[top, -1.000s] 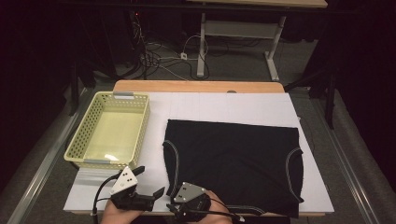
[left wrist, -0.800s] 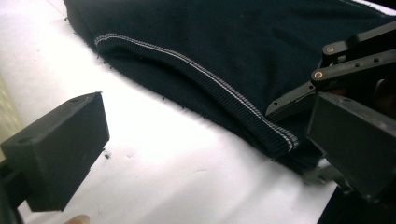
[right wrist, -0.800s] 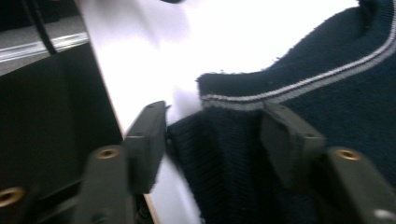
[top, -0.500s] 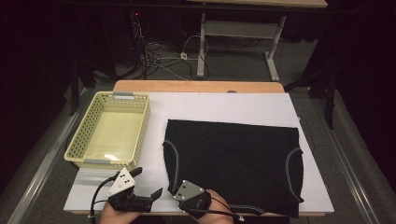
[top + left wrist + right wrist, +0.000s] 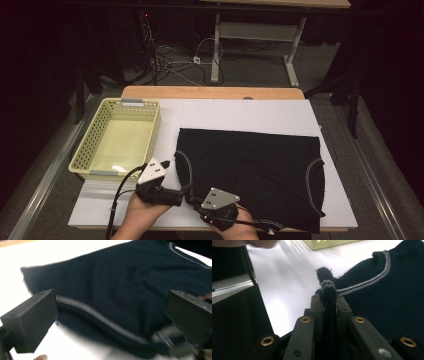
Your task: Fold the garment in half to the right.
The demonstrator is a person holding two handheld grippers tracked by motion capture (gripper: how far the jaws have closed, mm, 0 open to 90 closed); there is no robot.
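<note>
A black knitted garment with a grey-striped edge lies spread on the white table. My right gripper sits at the garment's near left corner. In the right gripper view its jaws have just been closing and the right gripper is shut on a pinched-up fold of the garment's striped hem. My left gripper is just left of it, pointing right at the garment edge. In the left gripper view the left gripper is open, with the garment lying beyond its fingers.
A pale yellow mesh basket stands on the table's left side, and its corner shows in the right gripper view. A wooden strip borders the table's far edge. Cables and desk legs lie on the floor beyond.
My left gripper has moved up and to the right, closer to the garment's corner. The right gripper has stayed at the near hem.
</note>
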